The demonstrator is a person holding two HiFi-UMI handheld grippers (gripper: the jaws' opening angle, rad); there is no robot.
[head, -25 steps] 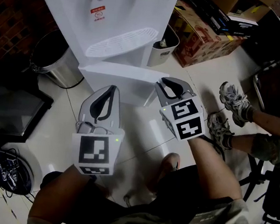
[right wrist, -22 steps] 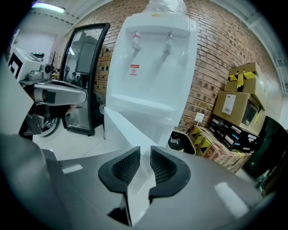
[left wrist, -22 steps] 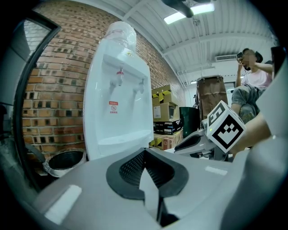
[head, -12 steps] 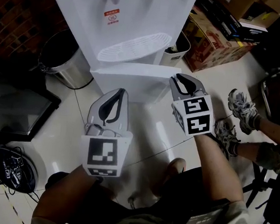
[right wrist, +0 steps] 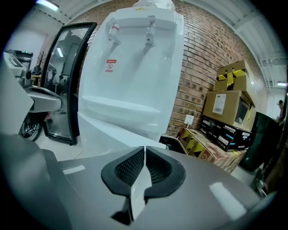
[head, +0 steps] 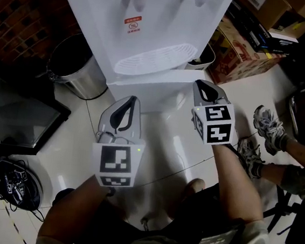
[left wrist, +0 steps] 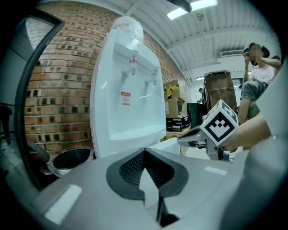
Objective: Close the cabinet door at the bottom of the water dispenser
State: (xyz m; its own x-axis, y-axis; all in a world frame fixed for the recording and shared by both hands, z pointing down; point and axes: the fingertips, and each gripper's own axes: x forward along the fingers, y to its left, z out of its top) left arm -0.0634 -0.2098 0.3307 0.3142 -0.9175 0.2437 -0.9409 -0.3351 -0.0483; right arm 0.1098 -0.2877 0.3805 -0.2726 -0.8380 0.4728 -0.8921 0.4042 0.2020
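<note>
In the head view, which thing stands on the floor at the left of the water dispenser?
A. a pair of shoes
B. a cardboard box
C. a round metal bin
C: the round metal bin stands at the left of the water dispenser; the cardboard boxes are at its right.

I can see a steel bin [head: 74, 70] by the brick wall [head: 24, 2], a dark framed screen [head: 17, 123] near it, and a tangle of cables [head: 10, 185] on the tiled floor [head: 160, 146]. On the right are stacked cardboard boxes [head: 241, 47] and someone's sneakers [head: 268, 128].
</note>
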